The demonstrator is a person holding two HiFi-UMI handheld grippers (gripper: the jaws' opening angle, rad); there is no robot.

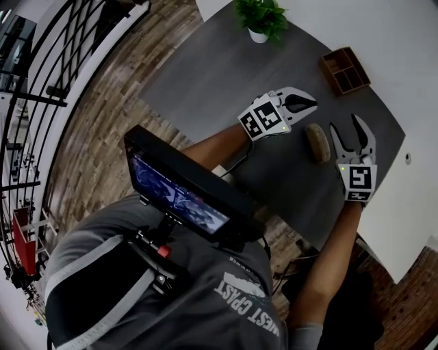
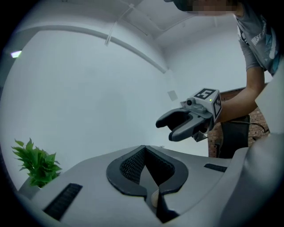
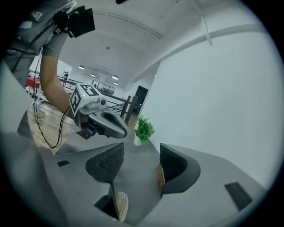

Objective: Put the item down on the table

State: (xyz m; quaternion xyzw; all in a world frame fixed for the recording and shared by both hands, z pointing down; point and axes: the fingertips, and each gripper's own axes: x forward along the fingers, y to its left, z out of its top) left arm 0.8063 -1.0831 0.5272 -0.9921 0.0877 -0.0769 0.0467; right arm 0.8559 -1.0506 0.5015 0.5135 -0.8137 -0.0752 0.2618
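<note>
Table [image 1: 205, 75]: a dark grey top is seen spread beneath the tan oval item [image 1: 317, 142], which lies flat on it, and there it is, down on the surface.
Screen [image 1: 181, 188]: a dark display is carried at the person's chest, well back from the item, on the near side.
Left gripper [image 1: 308, 104]: held just up and to the left of the item, apart from it; its fingers [image 2: 133, 166] are pressed together at the tips, with nothing gripped.
Right gripper [image 1: 344, 126]: held just to the right of the item; its fingers [image 3: 104, 162] are spread wide with only bare table top framed between them, and the item is left outside the left finger.
Potted plant [image 1: 262, 17]: stood well beyond the item, at the far end.
Wooden compartment box [image 1: 345, 70]: set beyond the item, slightly to the right.
</note>
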